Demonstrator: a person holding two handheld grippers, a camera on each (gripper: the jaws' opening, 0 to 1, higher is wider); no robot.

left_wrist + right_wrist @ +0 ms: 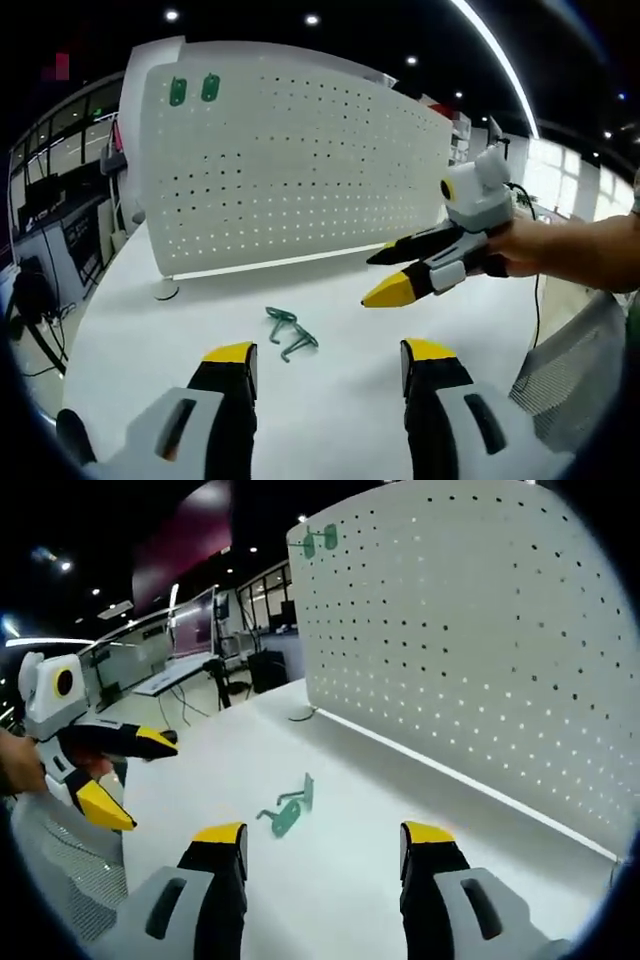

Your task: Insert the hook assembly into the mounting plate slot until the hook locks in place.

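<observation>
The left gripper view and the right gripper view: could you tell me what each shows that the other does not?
Left gripper view: the right gripper coming in from the right, jaws open, held by a hand. Right gripper view: the left gripper coming in from the left, jaws open. Both share the white pegboard, two green hooks mounted near its top corner, loose green hooks on the white table.

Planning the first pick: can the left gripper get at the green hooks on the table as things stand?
Probably yes. The left gripper is open, and the green hooks lie just ahead on bare white table, with the right gripper off to the side.
</observation>
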